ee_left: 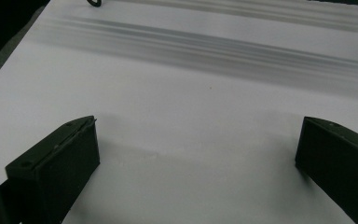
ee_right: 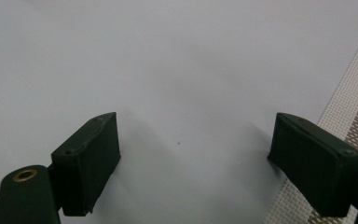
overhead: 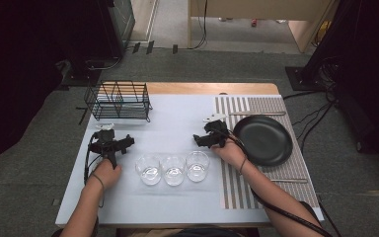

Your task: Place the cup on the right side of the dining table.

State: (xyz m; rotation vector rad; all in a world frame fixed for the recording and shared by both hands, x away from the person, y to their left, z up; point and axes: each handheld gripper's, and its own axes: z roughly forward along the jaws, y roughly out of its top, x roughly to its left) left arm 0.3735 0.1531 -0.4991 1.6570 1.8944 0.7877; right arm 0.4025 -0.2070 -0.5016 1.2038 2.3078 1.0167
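Two open grippers near three glasses

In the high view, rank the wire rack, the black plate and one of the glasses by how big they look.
1. Wire rack and black plate: about alike in spread, so I won't rank them; the rack also sits farther from the camera.
2. Glass, the middle one of three like it: clearly smallest.

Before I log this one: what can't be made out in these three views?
- Cutlery beyond the plate: too small in the high view; fork or knife, cannot tell.
- Rack: its contents, too small behind the wires in the high view.
- Far table: streaked by blur in the left gripper view.
- Placemat: cut by the right gripper view's edge.
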